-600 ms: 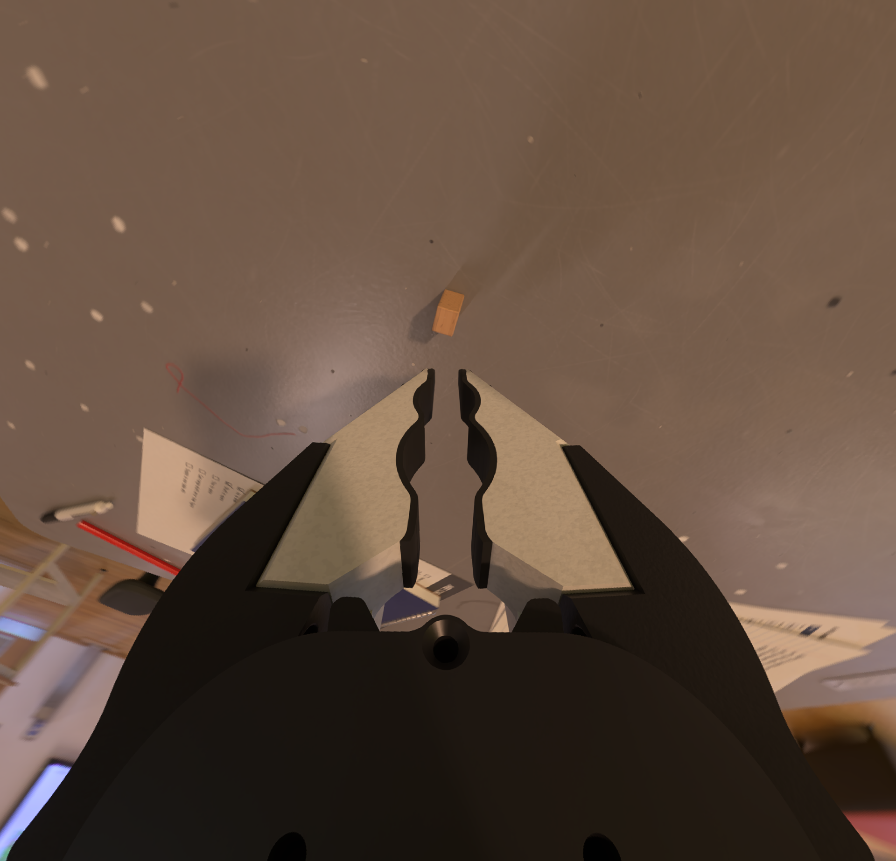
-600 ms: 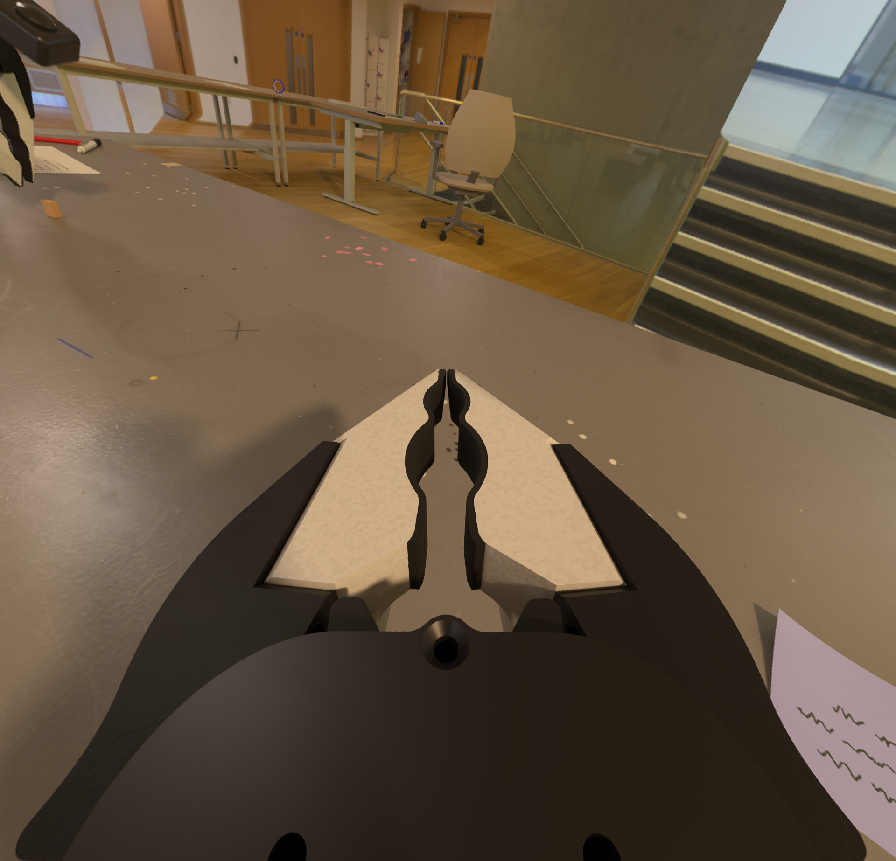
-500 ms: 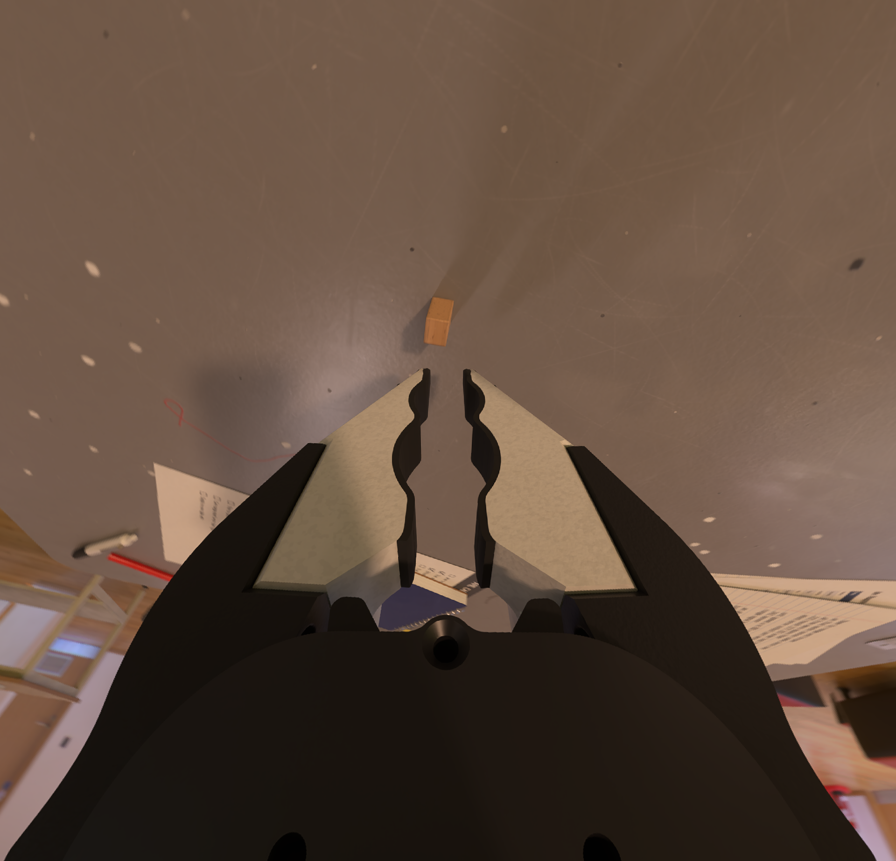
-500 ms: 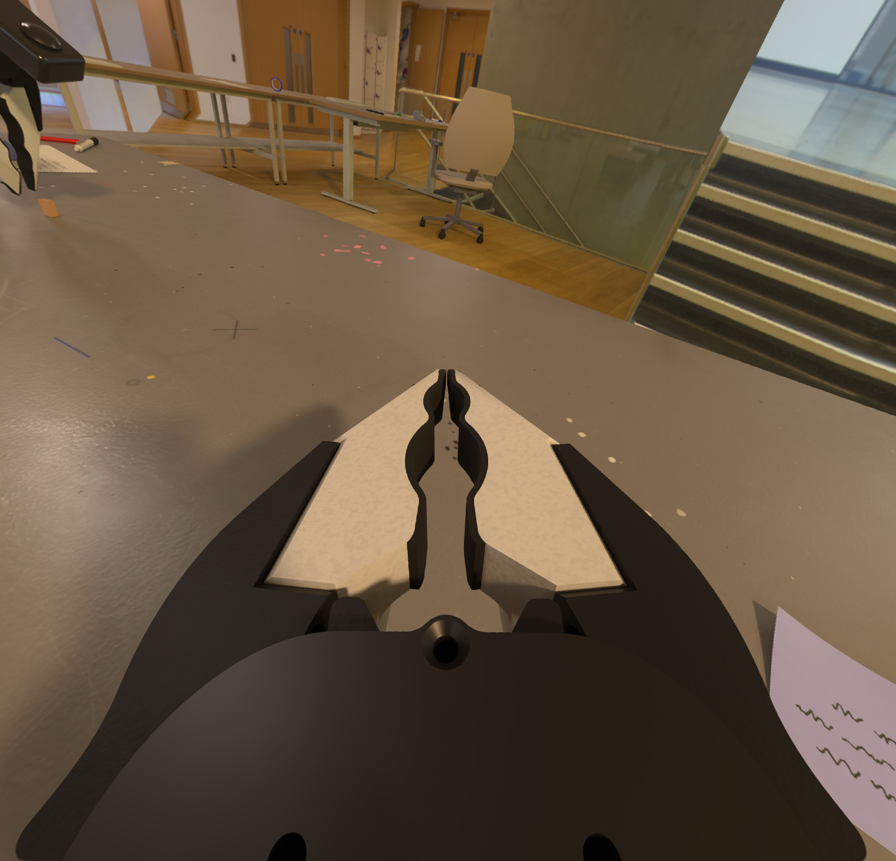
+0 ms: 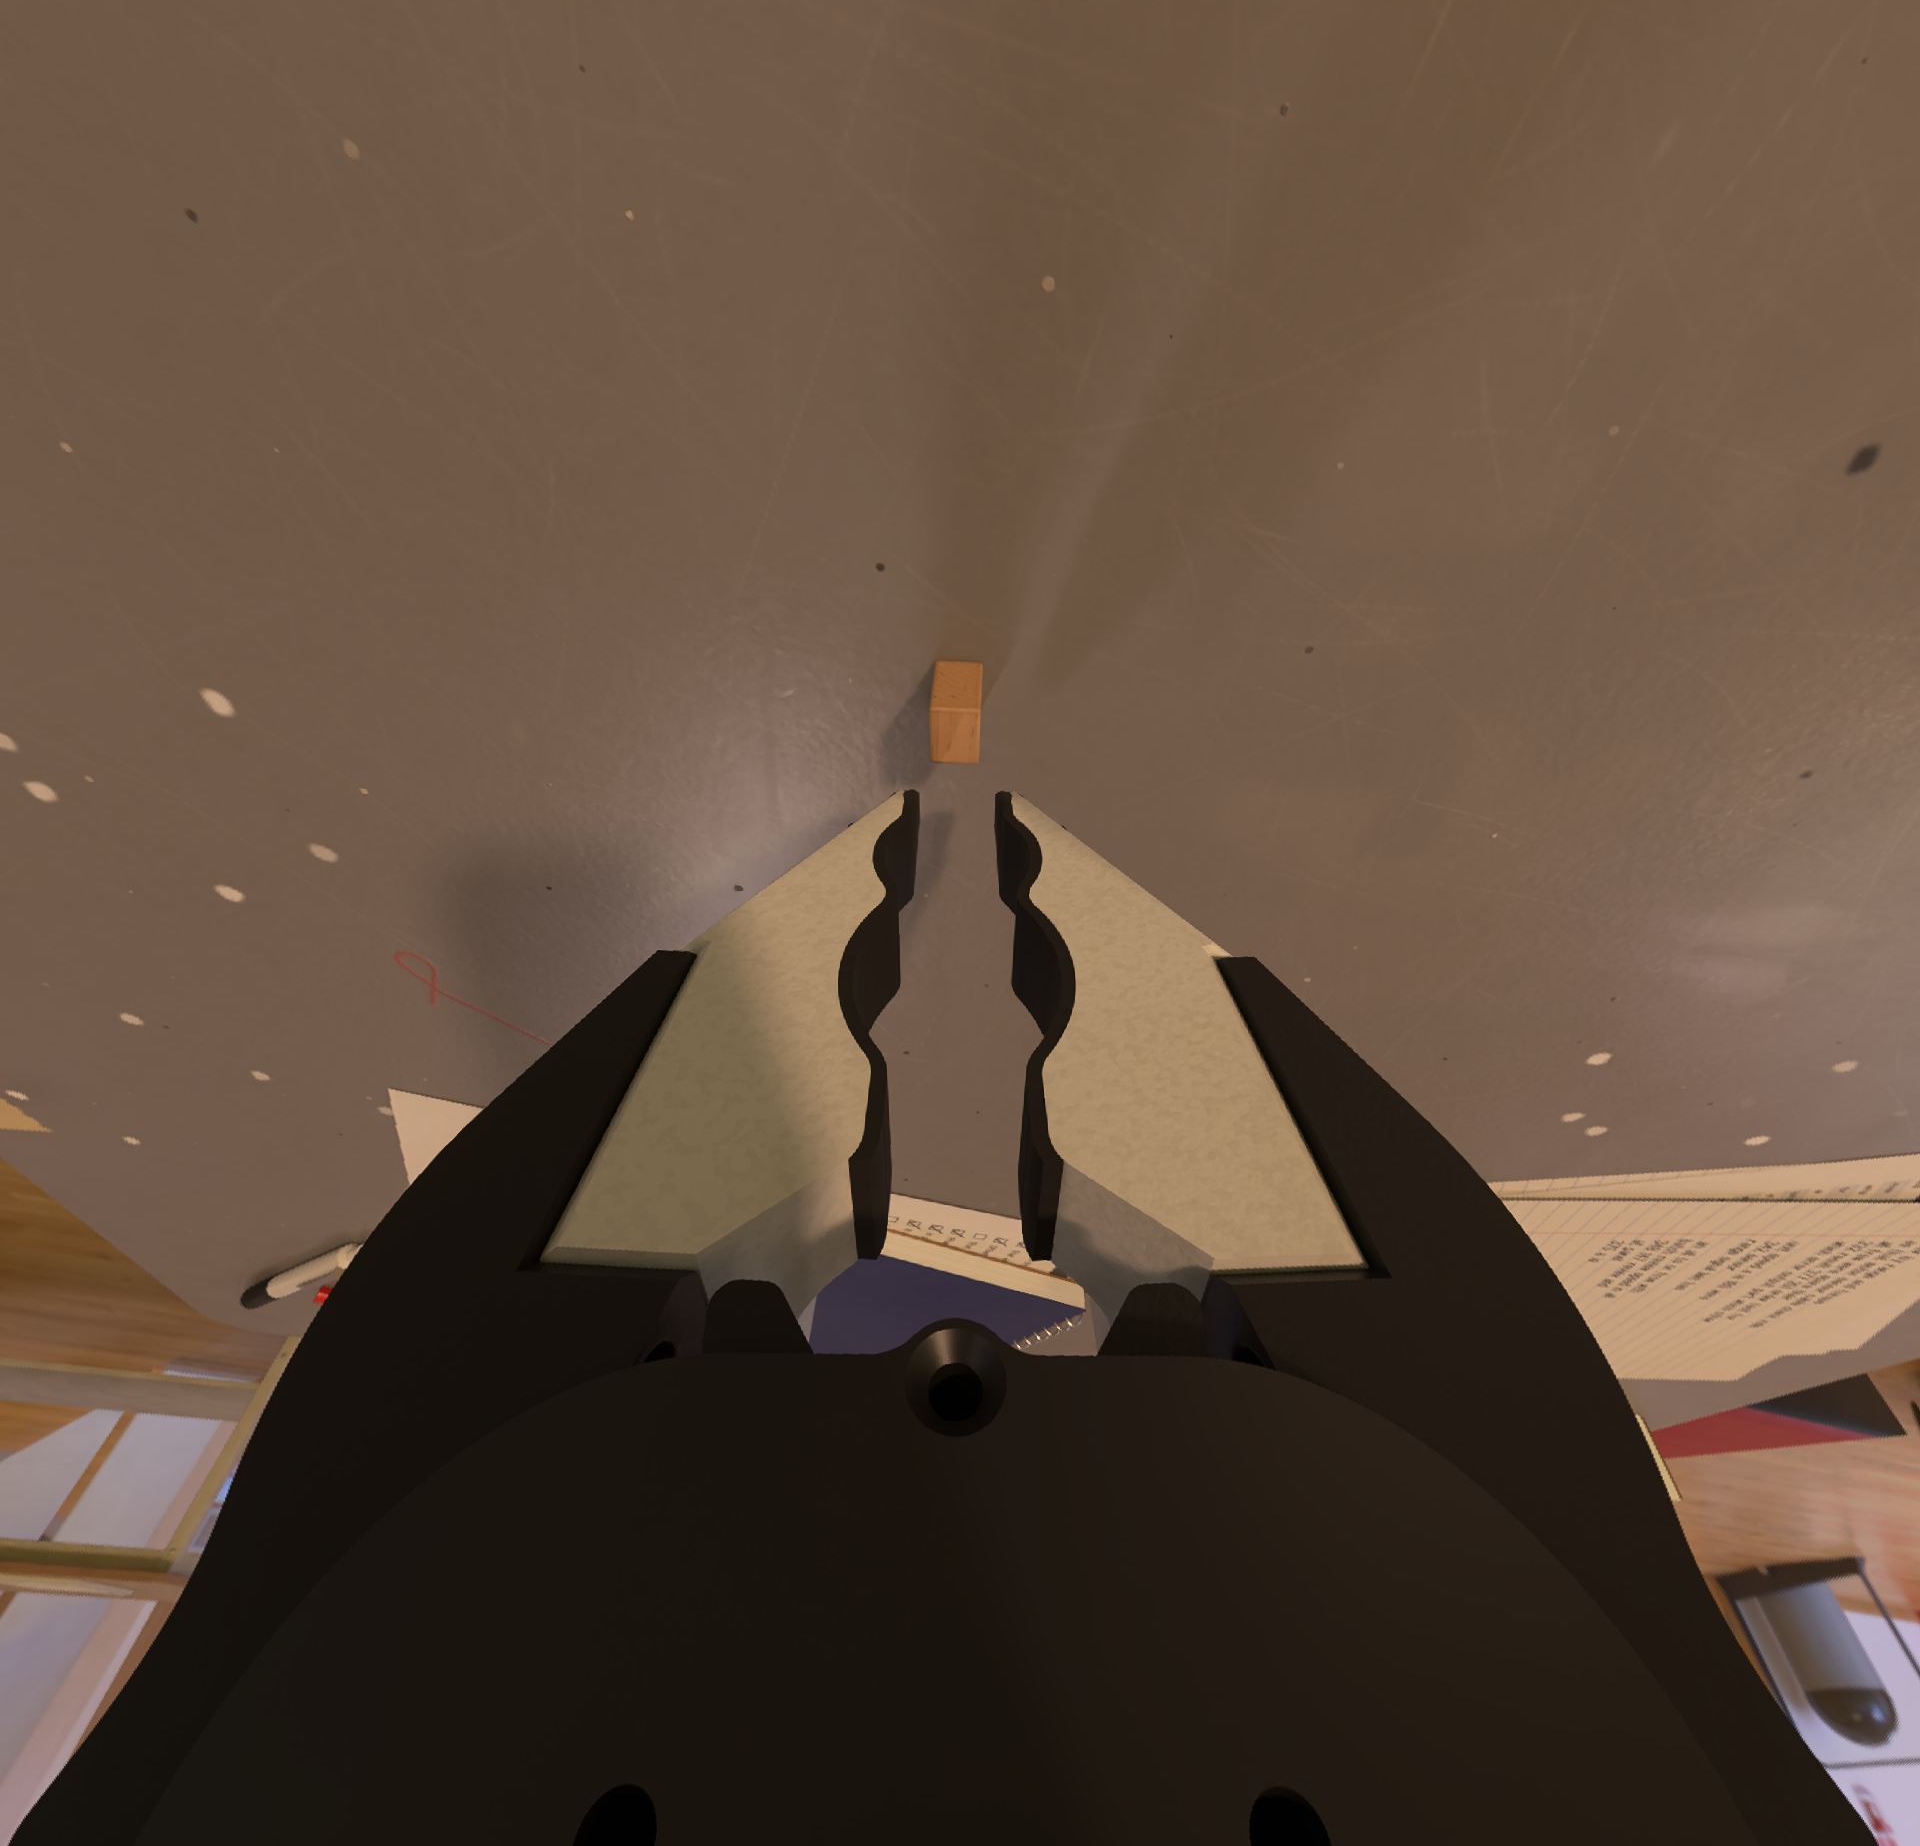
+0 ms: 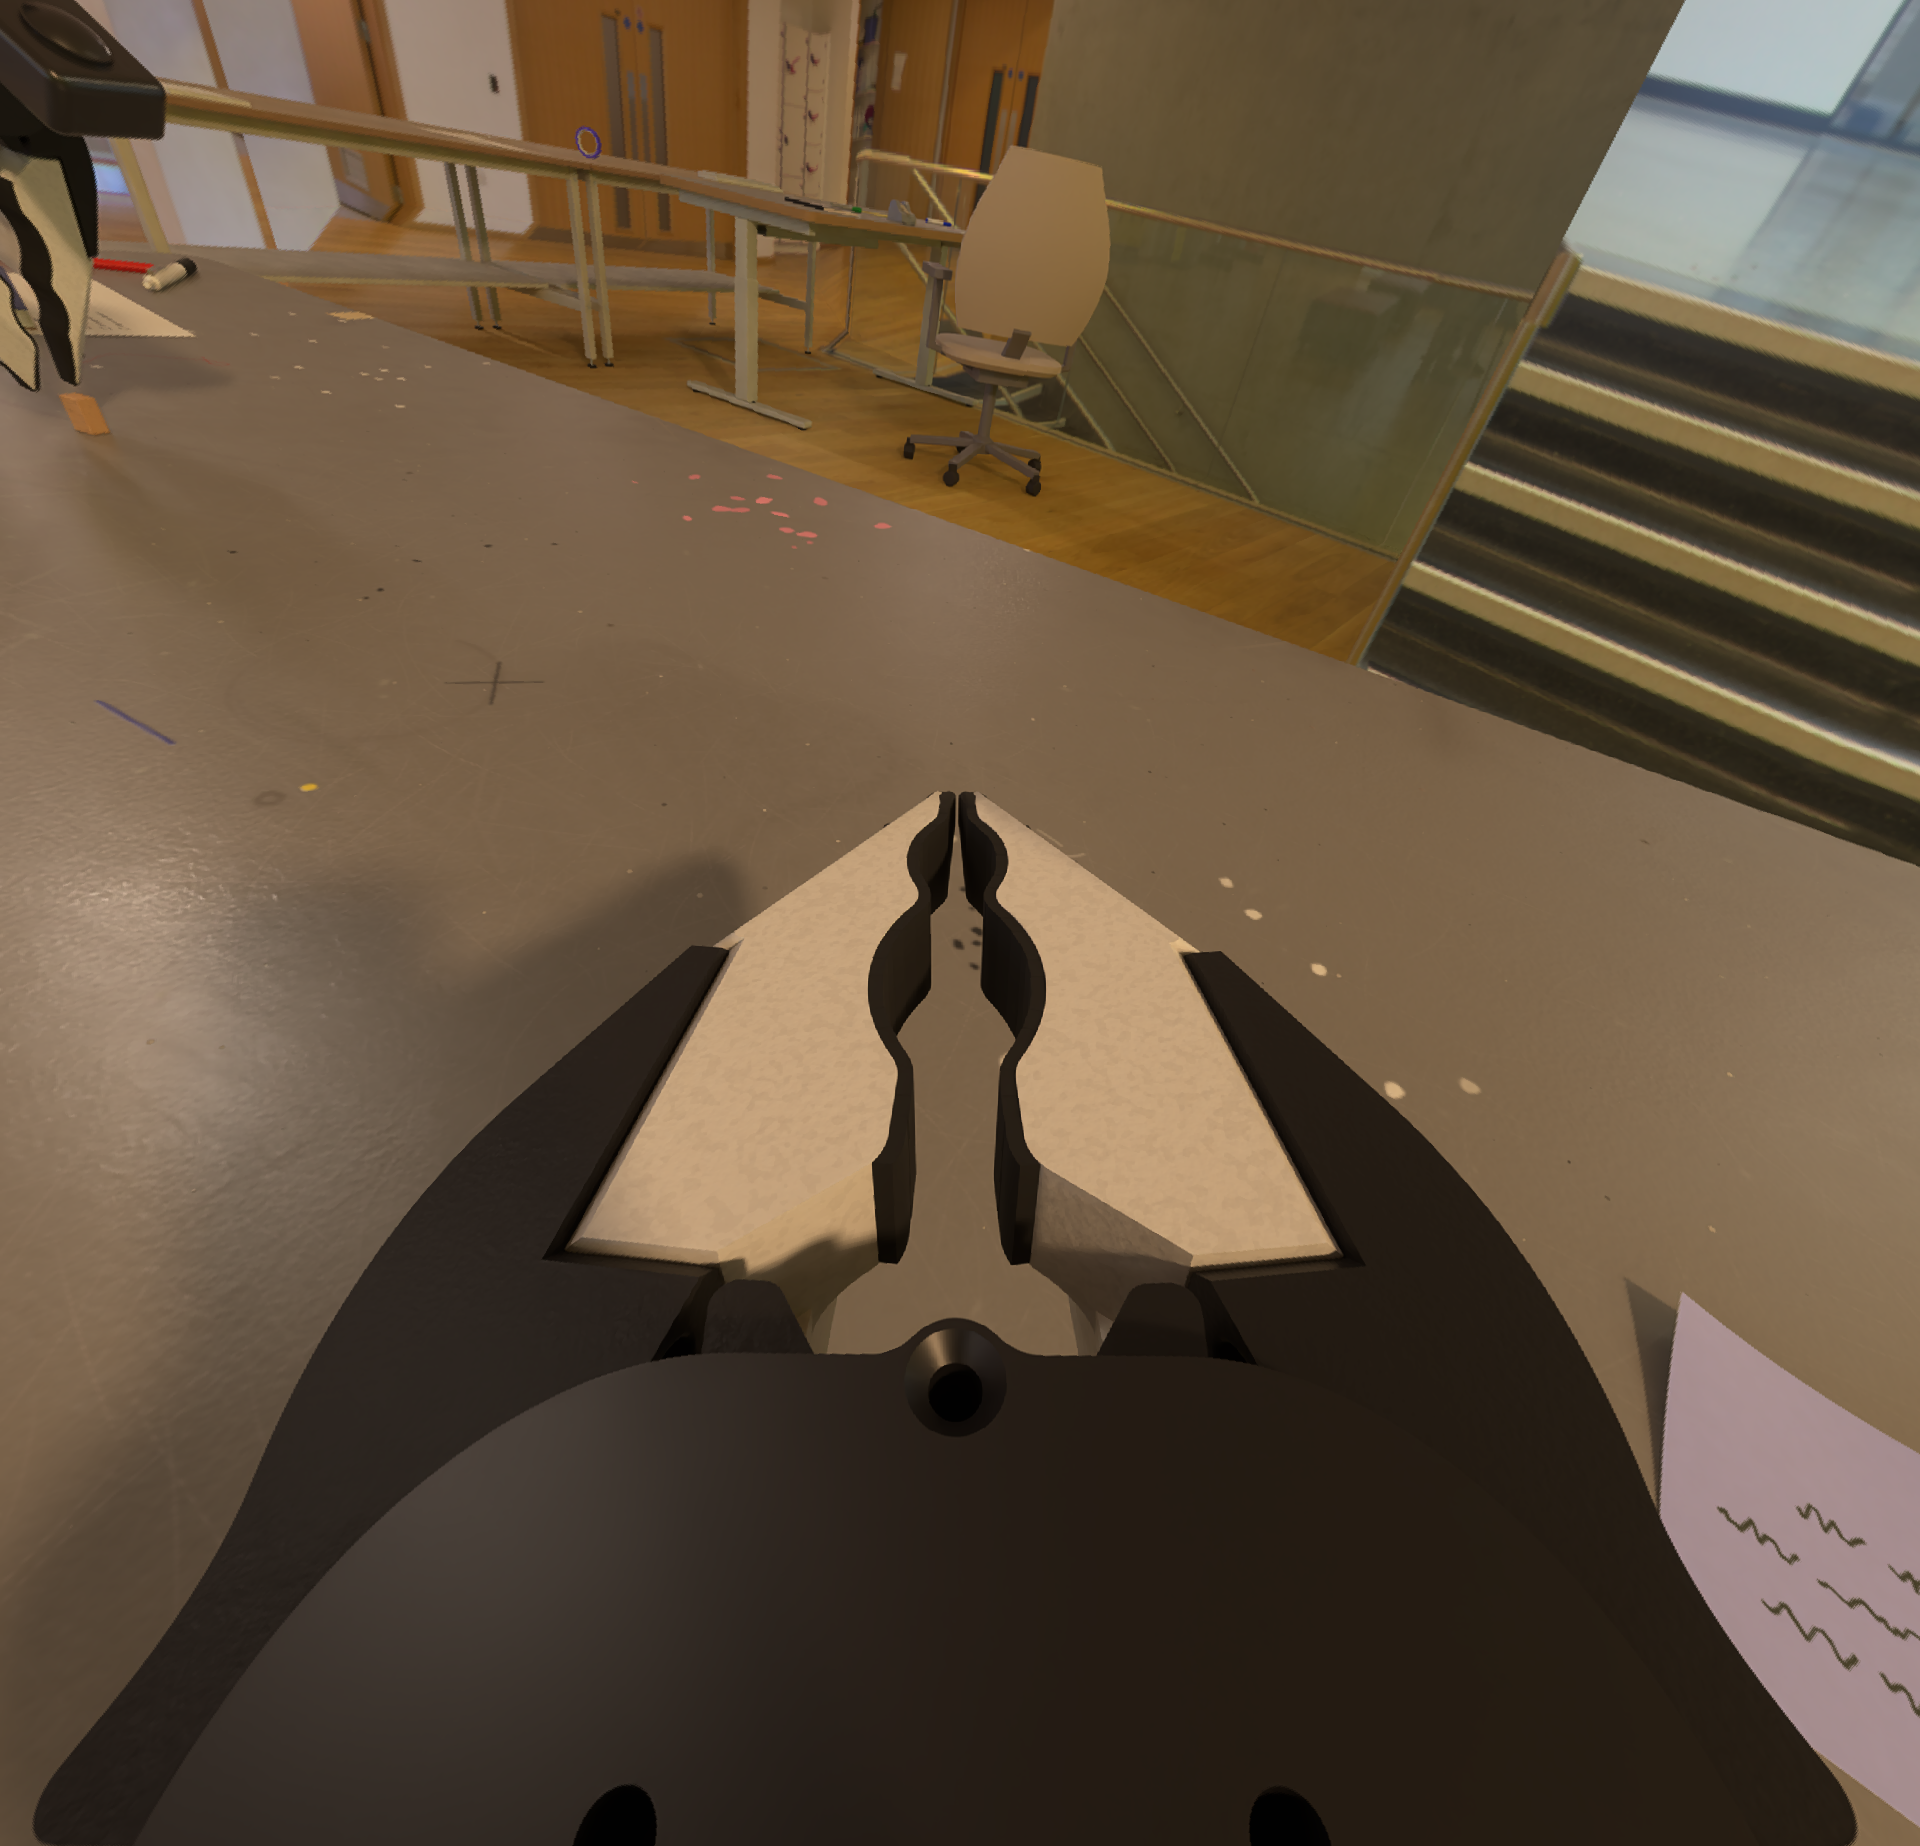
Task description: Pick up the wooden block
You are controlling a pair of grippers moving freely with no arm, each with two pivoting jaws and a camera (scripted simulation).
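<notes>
A small wooden block lies on the grey table, just ahead of my left gripper's fingertips. My left gripper is open and empty, pointing steeply down, with the block in line with the gap between its fingers. The right wrist view shows the same block at the far left, with the left gripper hovering just above it. My right gripper is shut and empty, low over the table, far from the block.
Sheets of paper and a notebook lie near the table edge behind my left gripper, with a marker beside them. A lilac sheet lies to the right of my right gripper. The table edge runs diagonally ahead of it.
My left gripper's fingers have opened wider and it has lined up on the block, now centred ahead of the gap. My right gripper has hardly moved.
</notes>
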